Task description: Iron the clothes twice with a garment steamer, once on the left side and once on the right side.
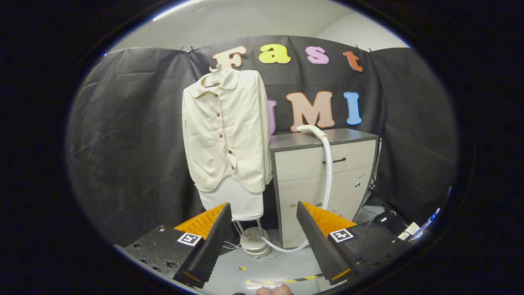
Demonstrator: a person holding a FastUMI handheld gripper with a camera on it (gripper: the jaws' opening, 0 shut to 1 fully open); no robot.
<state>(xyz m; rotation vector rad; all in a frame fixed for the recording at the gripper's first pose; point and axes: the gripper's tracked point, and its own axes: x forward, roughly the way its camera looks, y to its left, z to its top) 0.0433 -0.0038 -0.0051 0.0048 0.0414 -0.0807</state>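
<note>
The claw [262, 229] stands wide, its two fingers [213, 235] spread well apart with nothing between them and nothing touching either one. Well beyond the fingers, and a little toward the left one, a cream button-front jacket [225, 131] hangs on a hanger [214, 69] against the black cloth wall [131, 135]; its collar is folded open, a row of small dark buttons runs down its front, and a paler white garment [237, 200] shows below its hem. Under the hanging clothes, just ahead of the gap between the fingers, the round base of the garment steamer [254, 242] sits on the light floor [282, 266], with two thin metal rods rising from it toward the clothes. A white hose [327, 172] leaves the base, curves along the floor past the right finger, then climbs up the front of a grey cabinet [319, 176]. The steamer head [310, 130] at the end of the hose rests on top of that cabinet, apart from the jacket and beyond the right finger. The cabinet stands just beside the jacket on its right and has a drawer with a dark handle. Dark cables and a small black box lie on the floor to the right of the cabinet, beyond the right finger. A strip of yellow-and-black tape [286, 281] marks the floor near the claw.
</note>
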